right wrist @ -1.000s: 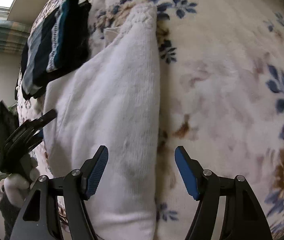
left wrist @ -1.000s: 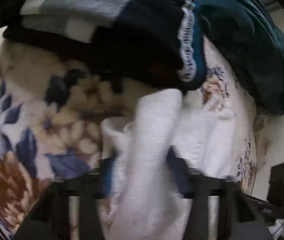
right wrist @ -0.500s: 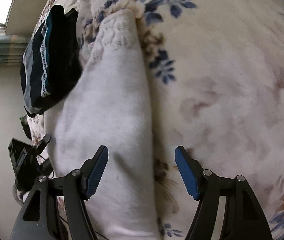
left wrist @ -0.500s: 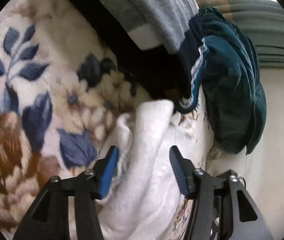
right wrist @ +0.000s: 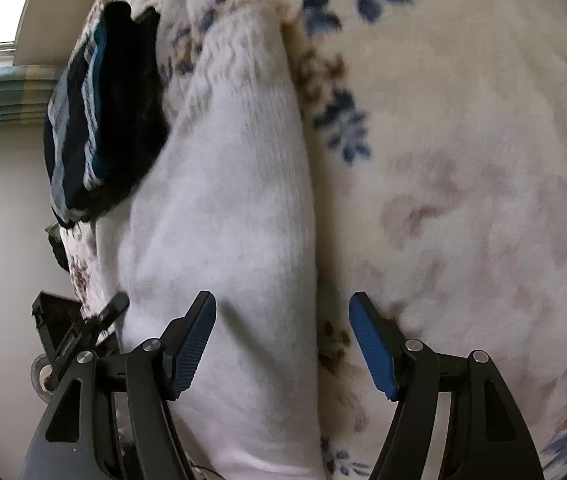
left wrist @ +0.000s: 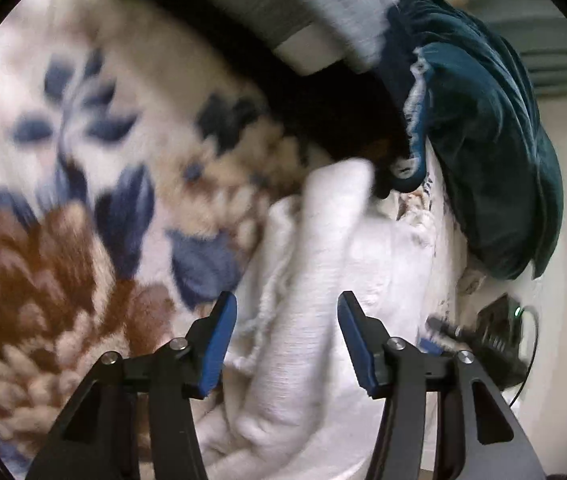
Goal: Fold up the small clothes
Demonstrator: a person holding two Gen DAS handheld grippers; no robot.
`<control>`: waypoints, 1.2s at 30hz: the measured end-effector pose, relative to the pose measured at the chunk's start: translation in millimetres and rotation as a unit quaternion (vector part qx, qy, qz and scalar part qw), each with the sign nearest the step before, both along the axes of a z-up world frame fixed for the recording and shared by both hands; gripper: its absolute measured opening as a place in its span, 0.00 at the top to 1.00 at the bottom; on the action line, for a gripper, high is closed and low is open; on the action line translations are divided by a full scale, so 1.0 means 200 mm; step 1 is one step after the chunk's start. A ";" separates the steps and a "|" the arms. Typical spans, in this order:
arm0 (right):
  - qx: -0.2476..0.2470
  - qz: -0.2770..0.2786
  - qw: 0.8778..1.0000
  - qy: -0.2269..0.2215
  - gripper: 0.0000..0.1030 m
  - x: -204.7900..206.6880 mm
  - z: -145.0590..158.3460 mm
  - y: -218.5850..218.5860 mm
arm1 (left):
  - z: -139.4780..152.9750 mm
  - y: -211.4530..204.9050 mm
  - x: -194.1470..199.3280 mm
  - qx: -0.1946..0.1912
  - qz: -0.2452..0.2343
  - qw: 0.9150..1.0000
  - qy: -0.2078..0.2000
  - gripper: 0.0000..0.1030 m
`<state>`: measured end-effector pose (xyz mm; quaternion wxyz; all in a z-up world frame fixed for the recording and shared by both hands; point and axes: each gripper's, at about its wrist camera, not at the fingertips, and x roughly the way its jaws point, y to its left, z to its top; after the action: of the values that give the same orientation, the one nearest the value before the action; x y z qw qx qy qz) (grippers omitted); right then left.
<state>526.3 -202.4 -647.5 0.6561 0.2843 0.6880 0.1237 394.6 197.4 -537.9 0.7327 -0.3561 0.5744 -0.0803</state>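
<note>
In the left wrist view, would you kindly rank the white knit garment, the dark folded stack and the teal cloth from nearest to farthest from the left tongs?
1. White knit garment: lying between the open left tongs, untouched by the pads.
2. Dark folded stack: beyond the garment, toward the top centre.
3. Teal cloth: upper right, behind the stack, at the floral blanket's edge.
</note>
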 end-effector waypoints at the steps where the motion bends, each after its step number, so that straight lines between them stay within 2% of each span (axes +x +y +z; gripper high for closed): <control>1: 0.000 -0.003 1.000 -0.011 0.31 0.04 0.01 -0.01 | 0.05 -0.03 0.03 0.013 -0.008 1.000 -0.012 0.48; 4: -0.017 -0.026 0.998 -0.051 0.31 0.23 0.02 -0.05 | 0.18 -0.11 0.10 0.063 -0.034 0.997 -0.038 0.46; 5: -0.013 -0.032 0.998 -0.058 0.31 0.30 0.00 -0.06 | 0.19 -0.16 0.15 0.066 -0.045 0.996 -0.045 0.45; 6: -0.008 -0.032 0.998 -0.058 0.31 0.35 -0.02 -0.05 | 0.18 -0.19 0.19 0.076 -0.054 0.995 -0.039 0.41; 9: 0.025 -0.035 0.998 -0.054 0.32 0.47 -0.10 -0.03 | 0.08 -0.25 0.25 0.098 -0.058 0.993 -0.018 0.41; 10: 0.030 -0.028 0.997 -0.069 0.53 0.49 -0.09 0.00 | 0.04 -0.24 0.23 0.107 -0.055 0.993 -0.006 0.41; 11: 0.012 -0.007 0.995 -0.094 0.86 0.50 -0.05 0.04 | 0.02 -0.24 0.23 0.104 -0.050 0.993 0.001 0.41; 13: -0.013 0.034 0.989 -0.142 0.86 0.48 0.05 0.11 | -0.01 -0.20 0.23 0.089 -0.031 0.995 0.007 0.41; 14: -0.039 0.074 0.979 -0.186 0.86 0.43 0.13 0.17 | -0.01 -0.19 0.22 0.083 -0.026 0.996 0.006 0.41; 15: -0.069 0.121 0.962 -0.233 0.86 0.38 0.21 0.25 | 0.00 -0.17 0.21 0.077 -0.022 0.997 0.004 0.41; 16: -0.100 0.178 0.937 -0.284 0.86 0.29 0.29 0.34 | 0.01 -0.14 0.19 0.073 -0.018 0.997 0.003 0.41; 18: -0.146 0.287 0.871 -0.370 0.86 0.08 0.40 0.51 | -0.01 -0.15 0.18 0.065 -0.016 0.998 0.004 0.41; 19: -0.166 0.339 0.836 -0.398 0.86 -0.04 0.41 0.59 | 0.00 -0.10 0.14 0.061 -0.016 0.998 0.004 0.41; 20: -0.184 0.394 0.795 -0.423 0.86 -0.17 0.41 0.66 | 0.01 -0.07 0.13 0.059 -0.014 0.998 0.005 0.41; 22: -0.208 0.485 0.721 -0.449 0.86 -0.39 0.34 0.75 | 0.03 -0.01 0.08 0.056 -0.014 0.998 0.006 0.41; 23: -0.223 0.531 0.678 -0.456 0.86 -0.50 0.27 0.79 | 0.03 0.01 0.07 0.056 -0.011 0.998 0.007 0.41; 25: -0.252 0.571 0.628 -0.465 0.85 -0.59 0.19 0.81 | 0.04 0.05 0.05 0.055 -0.005 0.998 0.010 0.41; 26: -0.260 0.585 0.610 -0.468 0.81 -0.63 0.16 0.81 | 0.05 0.05 0.05 0.053 -0.004 0.999 0.010 0.41; 27: -0.259 0.587 0.611 -0.463 0.80 -0.63 0.16 0.78 | 0.07 0.06 0.03 0.051 -0.004 0.999 0.006 0.41; 28: -0.245 0.578 0.635 -0.450 0.78 -0.60 0.20 0.77 | 0.10 0.08 0.02 0.052 -0.004 0.999 0.001 0.41; 29: -0.216 0.565 0.671 -0.429 0.70 -0.55 0.24 0.74 | 0.12 0.09 0.01 0.055 -0.003 0.999 -0.002 0.41; 30: -0.196 0.553 0.697 -0.412 0.64 -0.54 0.28 0.72 | 0.15 0.10 0.01 0.059 -0.002 0.998 -0.008 0.41; 31: -0.160 0.524 0.745 -0.381 0.55 -0.49 0.34 0.69 | 0.16 0.09 0.01 0.060 -0.003 0.998 -0.014 0.41; 32: -0.096 0.478 0.804 -0.340 0.55 -0.39 0.41 0.63 | 0.18 0.07 0.02 0.062 -0.003 0.998 -0.017 0.41; 33: -0.061 0.434 0.839 -0.323 0.55 -0.33 0.45 0.57 | 0.19 0.04 0.03 0.066 -0.004 0.998 -0.019 0.41; 35: 0.005 0.334 0.899 -0.283 0.51 -0.20 0.51 0.44 | 0.22 0.02 0.01 0.076 -0.009 0.997 -0.024 0.41; 36: 0.032 0.275 0.924 -0.262 0.51 -0.13 0.52 0.38 | 0.23 0.01 0.00 0.081 -0.009 0.996 -0.022 0.41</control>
<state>500.5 -126.8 -543.8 0.7438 0.0617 0.5382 0.3915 395.3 200.2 -491.0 0.7710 -0.2886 0.5656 -0.0477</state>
